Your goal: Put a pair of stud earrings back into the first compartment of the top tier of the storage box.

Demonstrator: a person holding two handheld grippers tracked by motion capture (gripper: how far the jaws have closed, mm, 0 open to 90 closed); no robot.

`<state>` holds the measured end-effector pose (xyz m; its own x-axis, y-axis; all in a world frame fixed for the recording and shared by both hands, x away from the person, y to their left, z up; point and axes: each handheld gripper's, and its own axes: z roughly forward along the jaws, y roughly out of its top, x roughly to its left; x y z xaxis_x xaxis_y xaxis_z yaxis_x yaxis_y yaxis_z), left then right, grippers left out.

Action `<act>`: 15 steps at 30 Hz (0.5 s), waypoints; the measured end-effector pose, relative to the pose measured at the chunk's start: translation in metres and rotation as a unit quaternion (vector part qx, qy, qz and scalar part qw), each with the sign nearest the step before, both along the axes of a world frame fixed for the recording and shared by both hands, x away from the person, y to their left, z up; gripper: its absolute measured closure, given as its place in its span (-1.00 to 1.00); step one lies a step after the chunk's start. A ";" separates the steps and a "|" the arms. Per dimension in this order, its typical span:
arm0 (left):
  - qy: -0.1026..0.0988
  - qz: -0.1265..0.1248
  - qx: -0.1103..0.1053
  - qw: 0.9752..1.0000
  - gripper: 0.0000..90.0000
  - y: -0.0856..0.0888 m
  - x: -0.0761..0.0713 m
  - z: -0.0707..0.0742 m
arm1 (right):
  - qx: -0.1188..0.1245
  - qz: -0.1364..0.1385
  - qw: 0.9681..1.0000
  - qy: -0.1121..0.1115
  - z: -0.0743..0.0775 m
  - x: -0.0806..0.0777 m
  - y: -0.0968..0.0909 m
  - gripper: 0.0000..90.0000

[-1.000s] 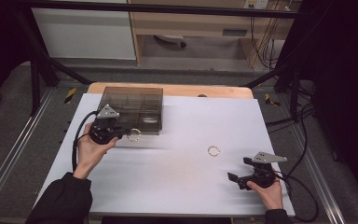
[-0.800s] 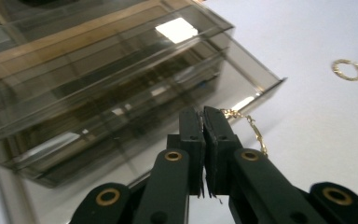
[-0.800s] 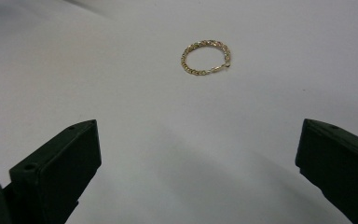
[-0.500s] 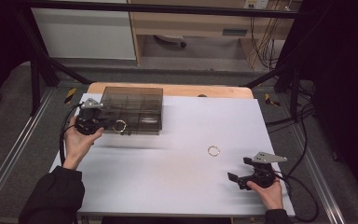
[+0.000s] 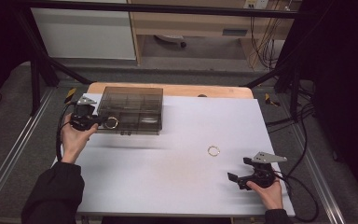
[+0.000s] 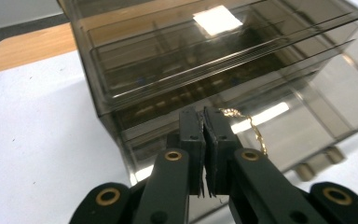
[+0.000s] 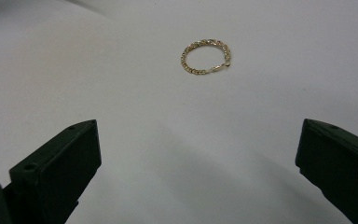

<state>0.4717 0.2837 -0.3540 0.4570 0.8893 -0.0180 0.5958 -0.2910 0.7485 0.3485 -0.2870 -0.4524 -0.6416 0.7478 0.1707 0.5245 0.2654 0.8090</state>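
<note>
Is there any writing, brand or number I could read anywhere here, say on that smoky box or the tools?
None can be read. The box, the left gripper, the right gripper and the gold chain on the table bear no visible lettering.

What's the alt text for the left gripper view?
The left hand-held gripper, jaws shut, pinches a gold chain bracelet close in front of a smoky transparent compartment box. The box sits on a white table cover, with a strip of wooden tabletop behind.
</note>
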 end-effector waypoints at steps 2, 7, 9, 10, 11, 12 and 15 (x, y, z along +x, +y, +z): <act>0.001 0.003 0.004 1.000 0.92 0.001 0.002 -0.003 | 0.002 -0.001 1.000 0.001 0.000 0.000 0.000 -0.99; 0.009 0.013 0.007 1.000 0.92 0.005 0.007 -0.009 | 0.000 0.000 1.000 0.000 0.000 0.000 0.000 -0.99; 0.012 0.014 0.012 1.000 0.91 0.006 0.007 -0.012 | 0.002 0.000 1.000 0.000 0.000 0.000 0.000 -0.99; 0.013 0.015 0.011 1.000 0.91 0.006 0.007 -0.013 | 0.001 0.000 1.000 0.000 0.000 0.000 0.000 -0.99; 0.015 0.014 0.014 1.000 0.91 0.007 0.007 -0.014 | 0.001 0.000 1.000 0.000 0.000 0.000 0.000 -0.99; 0.016 0.014 0.015 1.000 0.91 0.007 0.007 -0.015 | 0.001 0.000 1.000 0.000 0.000 0.000 0.000 -0.99; 0.016 0.016 0.020 1.000 0.89 0.006 0.007 -0.016 | 0.001 0.000 1.000 -0.001 0.000 0.000 0.000 -0.99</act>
